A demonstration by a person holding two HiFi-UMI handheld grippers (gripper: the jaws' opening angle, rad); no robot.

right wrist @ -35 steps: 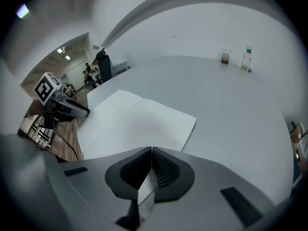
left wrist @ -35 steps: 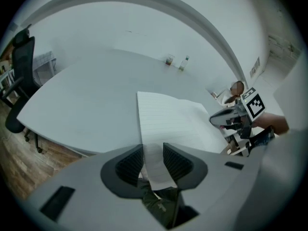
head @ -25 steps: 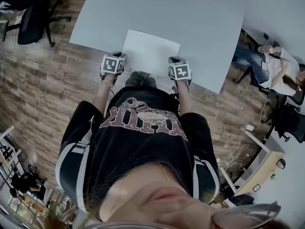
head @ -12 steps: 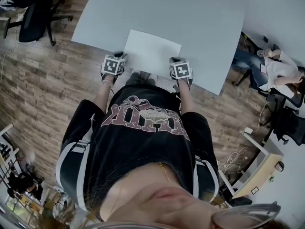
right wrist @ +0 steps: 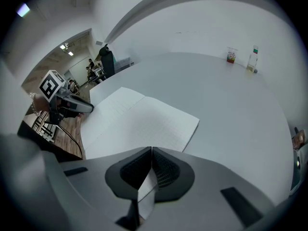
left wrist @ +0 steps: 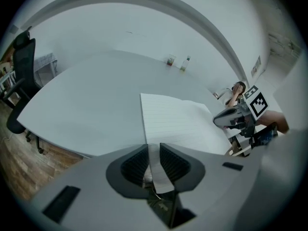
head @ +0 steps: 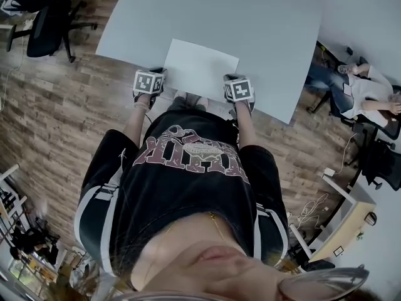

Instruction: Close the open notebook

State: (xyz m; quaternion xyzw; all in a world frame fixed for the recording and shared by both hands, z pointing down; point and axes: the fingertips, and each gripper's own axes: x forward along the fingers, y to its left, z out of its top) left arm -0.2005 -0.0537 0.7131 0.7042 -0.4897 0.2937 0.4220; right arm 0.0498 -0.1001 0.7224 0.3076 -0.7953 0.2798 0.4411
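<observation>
Notebook lies open and flat on the grey table, at the table's near edge just in front of the person, with a gripper at each of its near corners. The left gripper has just been closing its jaws, which stand a narrow gap apart with the left page's near edge running between them, not yet pinched. The right gripper has its jaws pressed together on the right page's near corner

Probably an office — swivel chairs, big grey table, wood-look floor.
</observation>
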